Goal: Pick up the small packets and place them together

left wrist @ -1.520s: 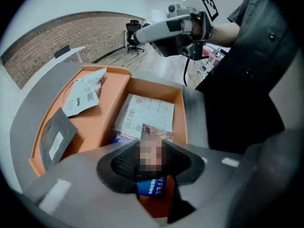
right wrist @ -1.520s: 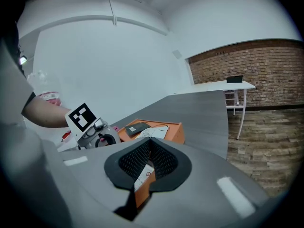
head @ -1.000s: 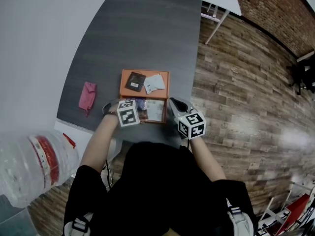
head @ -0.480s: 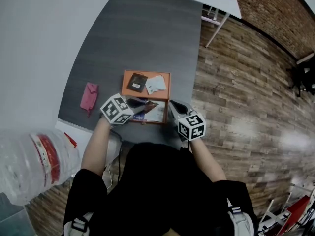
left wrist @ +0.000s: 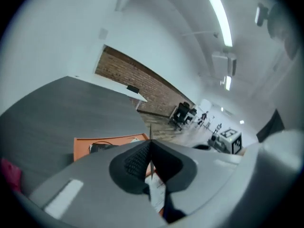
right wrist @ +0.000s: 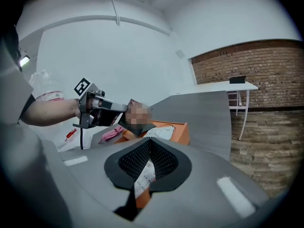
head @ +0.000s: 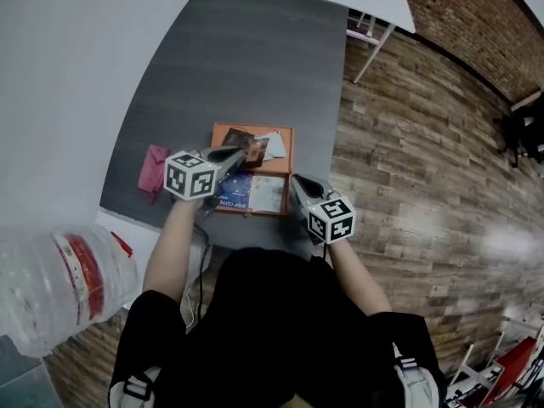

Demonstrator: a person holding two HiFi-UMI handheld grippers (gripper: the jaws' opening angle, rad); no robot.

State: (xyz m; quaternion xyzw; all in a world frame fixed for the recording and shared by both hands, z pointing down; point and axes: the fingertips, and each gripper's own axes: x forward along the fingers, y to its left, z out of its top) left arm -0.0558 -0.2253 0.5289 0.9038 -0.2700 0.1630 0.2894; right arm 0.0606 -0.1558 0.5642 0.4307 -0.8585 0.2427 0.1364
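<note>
Head view: I stand at a dark grey table (head: 246, 58) with a shallow orange rectangular tray (head: 291, 153) near its front edge. Both my grippers reach in from the near side.
Left gripper (head: 240, 153): my jaws are pressed together on a dark brown foil packet (head: 255, 150), pinched by one edge. It hangs over the tray's far half, clear of the packets below.
Left gripper view: the pinched packet shows edge-on, a thin line rising from where my pads (left wrist: 135, 163) meet. Beyond it a flat black packet with a white label (left wrist: 102, 147) lies in the tray.
Right gripper (head: 296, 179): my jaws are closed tight, tips at the tray's near right corner.
Right gripper view: a white printed paper packet (right wrist: 142, 177) shows in the notch just under my closed pads. Whether they catch its edge I cannot tell.
Across from the right: the dark brown packet sits tilted in my left jaws above the tray, with a pale grey flat packet (right wrist: 161, 132) lying beneath it.
Tray contents: a blue printed packet (head: 234, 189) lies near left. The white printed one is just beside it at near right, and the pale grey one is far right.
Off the tray: a pink fabric pouch (head: 153, 167) lies on the table to the left, well apart from the tray.
</note>
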